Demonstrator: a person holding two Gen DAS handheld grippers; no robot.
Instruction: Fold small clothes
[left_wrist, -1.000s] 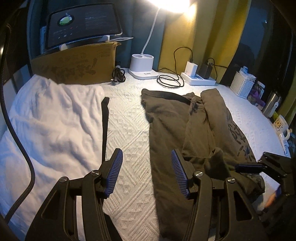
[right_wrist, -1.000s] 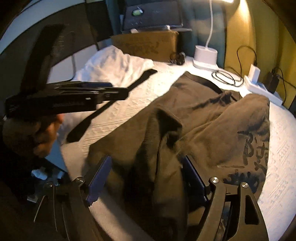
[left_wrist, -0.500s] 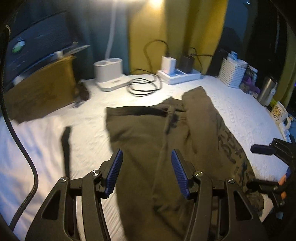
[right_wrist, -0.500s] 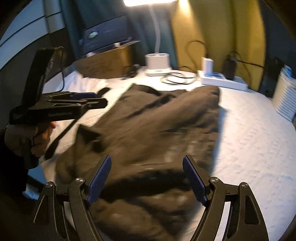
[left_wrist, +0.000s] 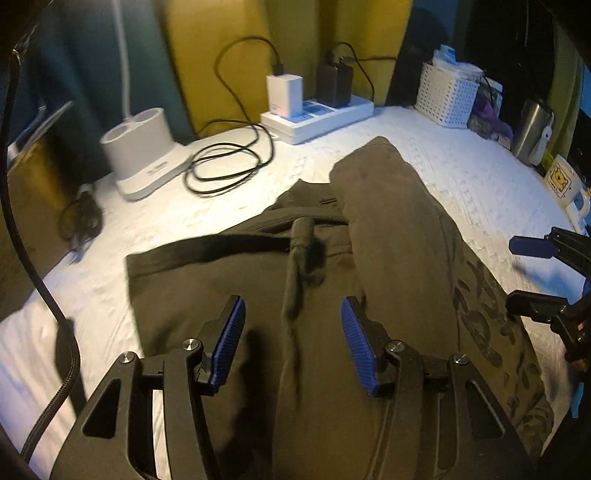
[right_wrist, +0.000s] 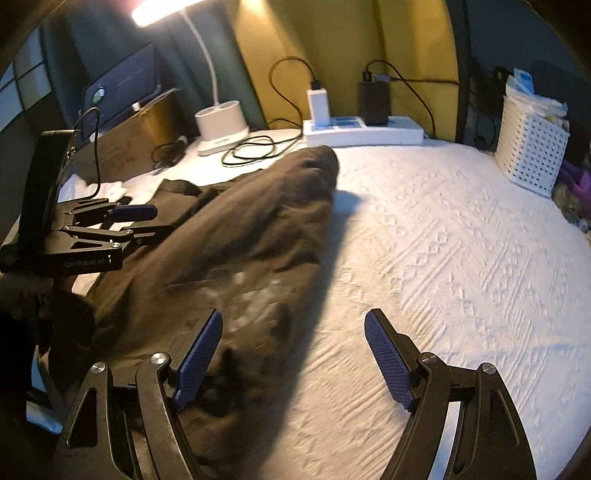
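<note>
A dark olive garment (left_wrist: 399, 236) with a black print on its right half lies crumpled on the white textured bedspread (right_wrist: 443, 240). My left gripper (left_wrist: 293, 332) hovers over the garment's middle, its jaws closing. A raised ridge of cloth lies below the gap, and the blue pads (left_wrist: 232, 343) do not touch it. My right gripper (right_wrist: 293, 354) stands wide open over the garment's right edge, its left finger above cloth (right_wrist: 258, 221) and its right finger above bare bedspread. Each gripper also shows in the other's view: the right gripper (left_wrist: 513, 275) at the right edge, the left gripper (right_wrist: 162, 220) at the left in a hand.
Along the back wall stand a white lamp base (left_wrist: 140, 147), a coiled black cable (left_wrist: 229, 162) and a power strip (left_wrist: 325, 114) with chargers. A white basket (left_wrist: 447, 96), a steel flask (left_wrist: 532, 129) and a mug (left_wrist: 563, 181) stand at the right. A cardboard box (right_wrist: 125, 140) sits back left.
Both grippers have swung to the right across the bed. The white cloth at the left has left the left wrist view. The left jaws stand slightly narrower.
</note>
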